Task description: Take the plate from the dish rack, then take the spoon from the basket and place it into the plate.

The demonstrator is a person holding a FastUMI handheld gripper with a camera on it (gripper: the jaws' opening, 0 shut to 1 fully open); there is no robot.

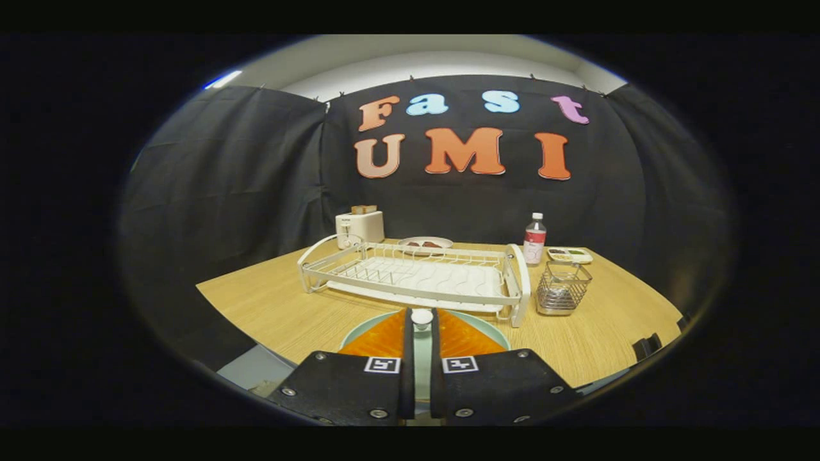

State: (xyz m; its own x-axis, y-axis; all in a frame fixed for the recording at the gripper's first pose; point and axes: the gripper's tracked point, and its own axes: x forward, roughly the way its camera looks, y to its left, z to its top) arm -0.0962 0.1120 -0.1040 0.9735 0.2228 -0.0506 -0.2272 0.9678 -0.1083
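At the worktop's (pixel 288 314) near edge, the claw (pixel 421 323) is pinching a spoon (pixel 421 318) between narrow fingers over the plate (pixel 493 330); dish rack (pixel 416 275) and basket (pixel 562 289) are sitting emptied beyond, only release remaining

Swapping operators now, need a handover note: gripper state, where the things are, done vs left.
Hand-held gripper: fingers nearly shut on a small white rounded piece, apparently the spoon.
Plate: out of the dish rack, on the table under the fingers.
Basket: right of the rack.
Done: plate out, spoon apparently picked.
Left: release the spoon into the plate.
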